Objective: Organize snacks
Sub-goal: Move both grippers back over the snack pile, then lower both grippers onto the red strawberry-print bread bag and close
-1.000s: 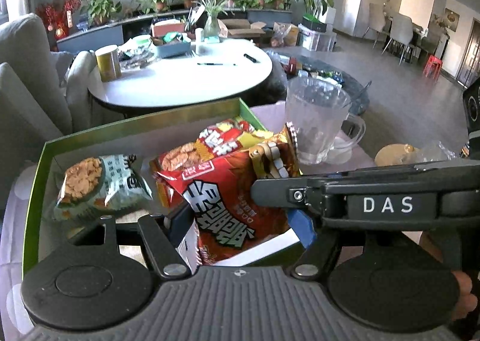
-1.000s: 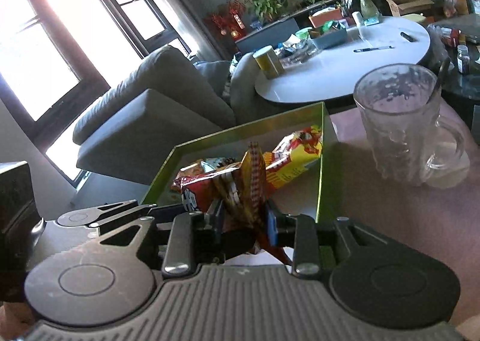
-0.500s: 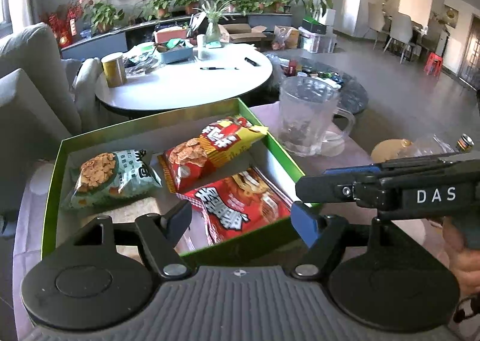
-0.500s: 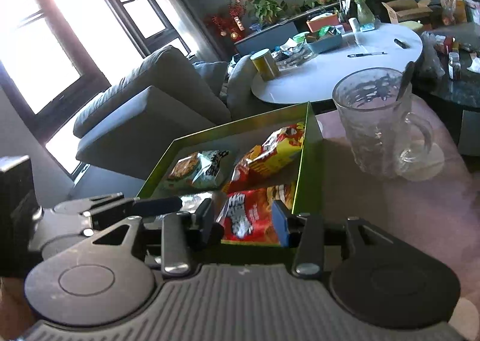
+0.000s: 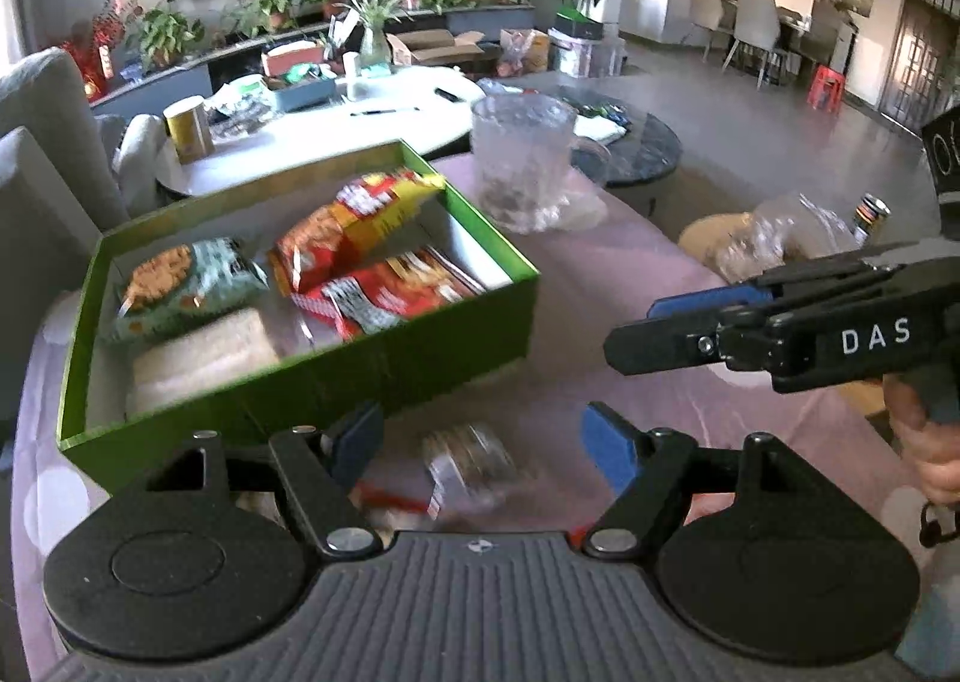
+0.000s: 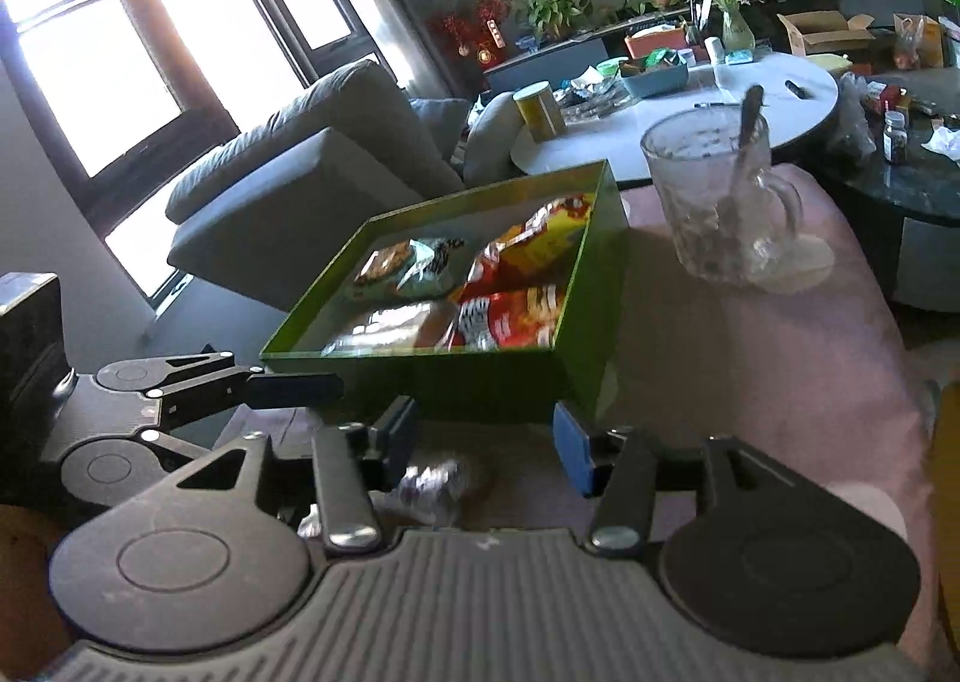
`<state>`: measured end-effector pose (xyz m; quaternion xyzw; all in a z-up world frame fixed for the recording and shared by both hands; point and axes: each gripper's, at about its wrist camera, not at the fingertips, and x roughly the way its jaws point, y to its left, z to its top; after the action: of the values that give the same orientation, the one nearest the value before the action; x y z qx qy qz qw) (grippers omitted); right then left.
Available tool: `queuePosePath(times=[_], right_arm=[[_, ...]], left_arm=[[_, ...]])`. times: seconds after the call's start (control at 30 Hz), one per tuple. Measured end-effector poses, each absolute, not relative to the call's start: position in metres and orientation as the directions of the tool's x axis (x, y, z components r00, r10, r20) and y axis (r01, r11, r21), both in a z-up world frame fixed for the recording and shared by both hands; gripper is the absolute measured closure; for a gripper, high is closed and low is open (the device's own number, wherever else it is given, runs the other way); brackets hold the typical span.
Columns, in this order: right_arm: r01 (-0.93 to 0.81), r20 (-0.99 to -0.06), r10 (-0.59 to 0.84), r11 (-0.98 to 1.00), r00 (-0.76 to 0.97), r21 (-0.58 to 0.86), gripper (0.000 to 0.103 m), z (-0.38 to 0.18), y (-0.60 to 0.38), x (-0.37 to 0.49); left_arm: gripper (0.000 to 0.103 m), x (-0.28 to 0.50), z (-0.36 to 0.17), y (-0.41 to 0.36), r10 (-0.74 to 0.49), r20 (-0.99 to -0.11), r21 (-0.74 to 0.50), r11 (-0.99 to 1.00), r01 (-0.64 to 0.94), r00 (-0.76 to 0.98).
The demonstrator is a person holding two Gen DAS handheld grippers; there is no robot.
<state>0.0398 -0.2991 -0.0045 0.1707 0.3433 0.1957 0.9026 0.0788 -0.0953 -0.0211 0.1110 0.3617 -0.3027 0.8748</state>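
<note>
The next snack to fetch seems to be the small clear-wrapped packet (image 5: 471,463); it lies on the pink worktop (image 5: 630,286) just in front of the near wall of the green box (image 5: 384,361), outside it, and directly ahead of the left tongs (image 5: 483,442), whose released jaws stand to either side of it without touching; nothing is between their pads but that packet's outline beyond them. In the right wrist view the same packet (image 6: 435,487) shows low between the right tongs (image 6: 486,439), nearer their left finger; those jaws are opening and grasp nothing. Both hands are close, yet the left tongs look better centred on it, so I judge them the nearer pair. The packet is blurred; its long axis seems to run roughly across the left tongs' line, parallel to the box's near wall, though I cannot be sure.

Inside the box lie a green bag (image 5: 186,286) at the far left corner, a red-and-yellow bag (image 5: 354,229) towards the far right, a red bag (image 5: 390,292) by the right wall, and a pale packet (image 5: 204,358) at the near left. The near wall stands close behind the packet, so a grasp has little room forward; the worktop to the right, towards the glass mug (image 5: 525,165), is open.
</note>
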Motion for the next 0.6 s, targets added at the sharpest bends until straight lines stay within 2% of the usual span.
queuePosePath(times=[0.4, 0.6], right_arm=[[-0.200, -0.590, 0.452, 0.874, 0.670, 0.443, 0.043, -0.019, -0.308, 0.002], [-0.184, -0.609, 0.441, 0.880, 0.659, 0.438, 0.032, -0.025, -0.313, -0.020]], left_arm=[[0.032, 0.037, -0.034, -0.099, -0.473, -0.732, -0.055, 0.759, 0.648, 0.491], [0.027, 0.018, -0.036, -0.103, -0.495, -0.734, -0.058, 0.729, 0.682, 0.465]])
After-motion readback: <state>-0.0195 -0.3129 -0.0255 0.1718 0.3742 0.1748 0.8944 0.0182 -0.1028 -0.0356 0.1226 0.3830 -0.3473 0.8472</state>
